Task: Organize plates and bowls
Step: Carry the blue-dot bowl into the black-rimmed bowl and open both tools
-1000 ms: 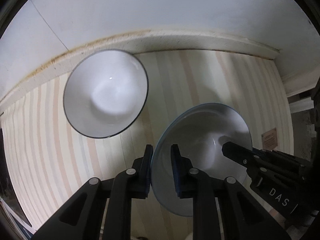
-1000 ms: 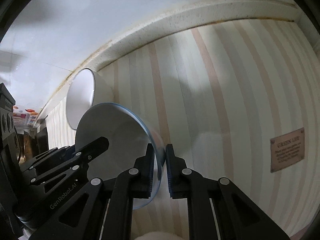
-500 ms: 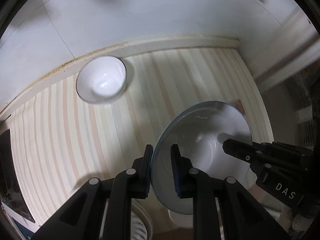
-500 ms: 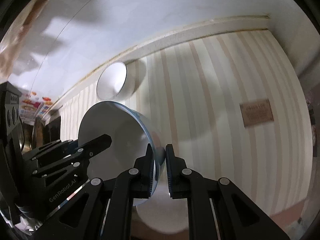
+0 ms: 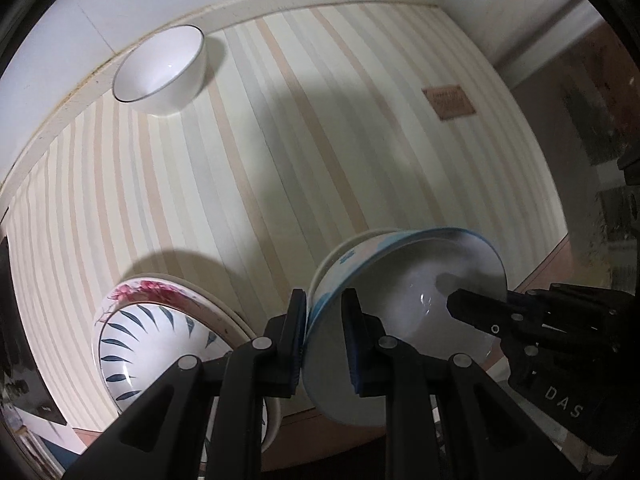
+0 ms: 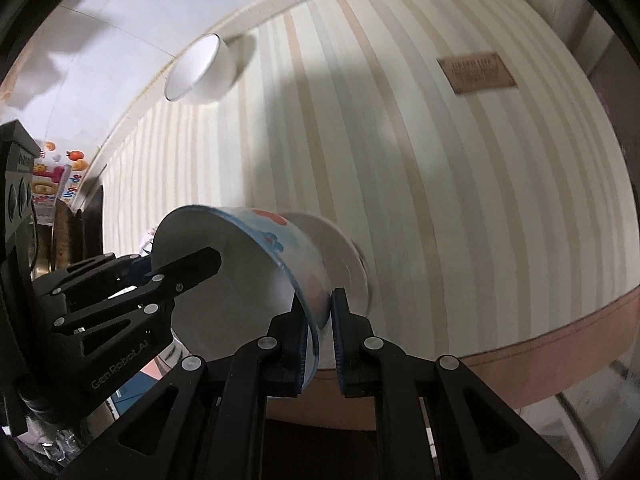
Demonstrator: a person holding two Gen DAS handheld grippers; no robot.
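I've pulled back from the white bowl [image 5: 160, 70], so it looks way smaller and farther off now. A leaf-patterned bowl [image 5: 160, 344] came into view bottom left, and the surface's near edge [image 6: 560, 344] shows too.

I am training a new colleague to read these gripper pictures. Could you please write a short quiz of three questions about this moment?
1. True or false: both grippers are shut on the rim of the same blue-patterned bowl.
2. Which dish lies nearest the left gripper on the striped tablecloth? A) the plain white bowl B) the plate with blue leaves C) the brown label
3. Fill in: the plain white bowl stands near the ____ edge of the cloth, by the wall.

Key
1. True; the right gripper pinches the opposite side.
2. B
3. far
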